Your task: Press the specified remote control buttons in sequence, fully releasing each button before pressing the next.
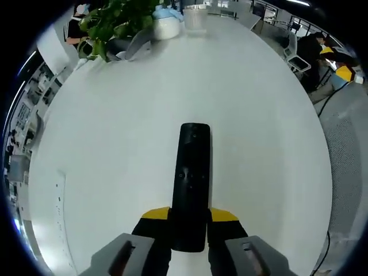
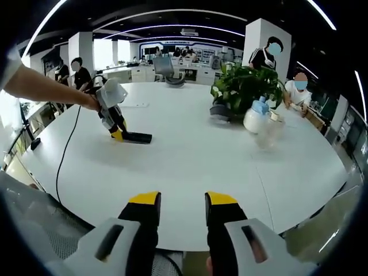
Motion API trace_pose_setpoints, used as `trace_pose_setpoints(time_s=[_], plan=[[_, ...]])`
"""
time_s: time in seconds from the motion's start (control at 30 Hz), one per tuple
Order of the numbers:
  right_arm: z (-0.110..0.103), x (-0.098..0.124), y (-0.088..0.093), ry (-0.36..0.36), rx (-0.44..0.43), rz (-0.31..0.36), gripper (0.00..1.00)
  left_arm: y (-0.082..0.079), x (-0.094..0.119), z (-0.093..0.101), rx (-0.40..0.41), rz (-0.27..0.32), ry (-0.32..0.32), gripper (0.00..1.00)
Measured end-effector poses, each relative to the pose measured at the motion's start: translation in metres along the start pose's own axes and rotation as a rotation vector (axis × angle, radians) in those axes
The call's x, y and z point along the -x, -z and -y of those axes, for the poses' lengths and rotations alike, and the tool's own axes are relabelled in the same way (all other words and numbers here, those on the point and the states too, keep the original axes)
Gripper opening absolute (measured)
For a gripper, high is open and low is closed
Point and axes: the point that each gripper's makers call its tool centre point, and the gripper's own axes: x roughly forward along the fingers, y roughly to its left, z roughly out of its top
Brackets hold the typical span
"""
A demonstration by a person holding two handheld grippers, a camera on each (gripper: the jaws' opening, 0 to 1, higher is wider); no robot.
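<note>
A long black remote control (image 1: 191,184) lies on the white table (image 1: 115,144), pointing away from me. My left gripper (image 1: 190,217) is shut on its near end, one yellow-tipped jaw on each side. In the right gripper view that same left gripper (image 2: 118,133) appears at the far left, held by a person's hand, with the remote (image 2: 137,137) flat on the table (image 2: 190,167). My right gripper (image 2: 182,202) hovers over the near table edge, open, nothing between its jaws.
A green potted plant (image 2: 244,86), a white bottle (image 2: 255,118) and a clear cup (image 2: 269,133) stand on the table's far side. A black cable (image 2: 64,152) runs across the table's left part. People sit at desks around the room.
</note>
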Motion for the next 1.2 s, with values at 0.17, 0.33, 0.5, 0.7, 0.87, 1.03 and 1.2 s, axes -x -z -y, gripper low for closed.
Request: trace_pose_setpoints(time_s=[0.17,0.33,0.5,0.7,0.87,1.03,1.2], plan=[[-0.002,0.001,0.000,-0.003,0.011,0.003,0.30,0.005,0.003,0.009,-0.010,-0.017,0.000,0.22],[-0.003,0.001,-0.001,-0.010,0.015,0.009,0.30,0.010,0.007,0.013,-0.001,-0.027,-0.002,0.22],[-0.005,0.001,-0.002,-0.016,0.025,0.011,0.29,0.011,0.013,0.023,-0.005,-0.029,-0.004,0.22],[-0.006,0.001,-0.001,-0.020,0.027,0.009,0.29,0.013,0.012,0.033,0.003,-0.034,0.005,0.22],[-0.007,0.001,-0.001,-0.024,0.028,0.009,0.28,0.012,0.012,0.042,0.005,-0.036,0.010,0.22],[-0.007,0.002,-0.002,-0.026,0.028,0.013,0.28,0.012,0.012,0.050,0.000,-0.043,0.016,0.22],[-0.008,0.002,-0.003,-0.027,0.028,0.017,0.28,0.014,0.014,0.061,0.002,-0.046,0.018,0.22]])
